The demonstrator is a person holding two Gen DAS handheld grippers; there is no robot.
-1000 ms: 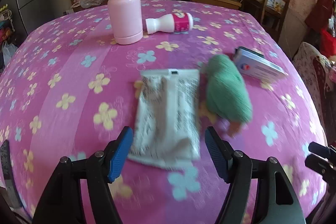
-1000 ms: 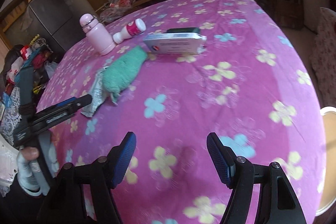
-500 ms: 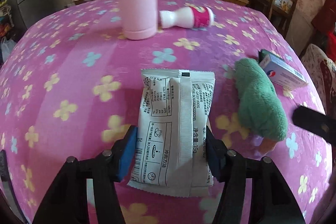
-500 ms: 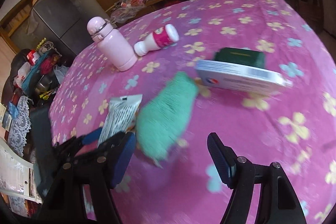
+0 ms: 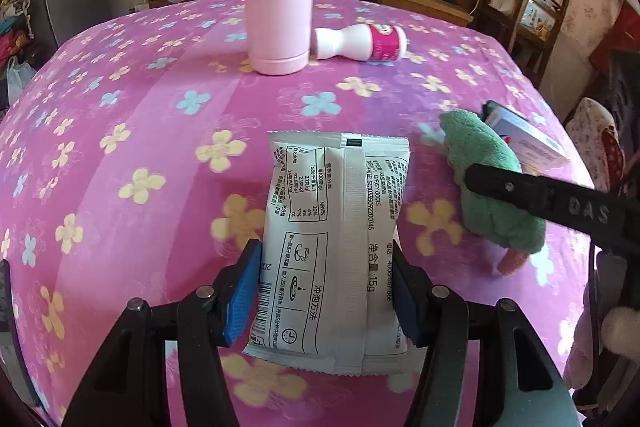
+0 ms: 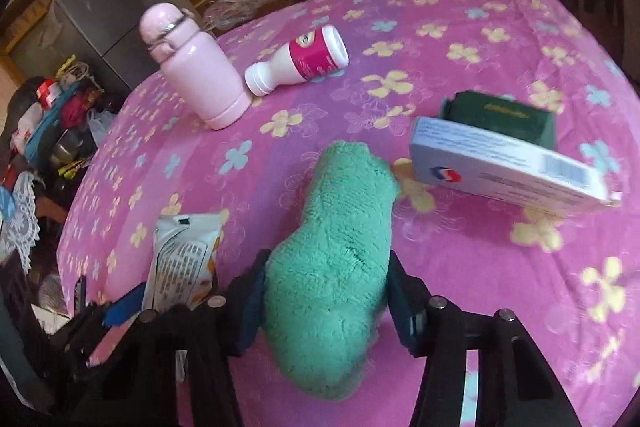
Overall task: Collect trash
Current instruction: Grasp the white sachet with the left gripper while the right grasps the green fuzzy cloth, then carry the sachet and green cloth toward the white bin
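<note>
Since the earlier frame, the right gripper (image 6: pixel 326 301) has been carried across the tabletop (image 5: pixel 132 115) to the green plush toy (image 6: pixel 336 267), which now lies between its 2 fingers; these are closing, the pads at the toy's flanks. The left gripper (image 5: pixel 324 297) has been brought forward, and the white sachet (image 5: pixel 336 235) is clamped by its edges between blue pads, partway open. Farther back, a pink flask (image 5: pixel 279 15) is seen upright, with a small bottle (image 5: pixel 360 43) lying just beside it. A white box (image 6: pixel 504 167) is seen near the toy.
</note>
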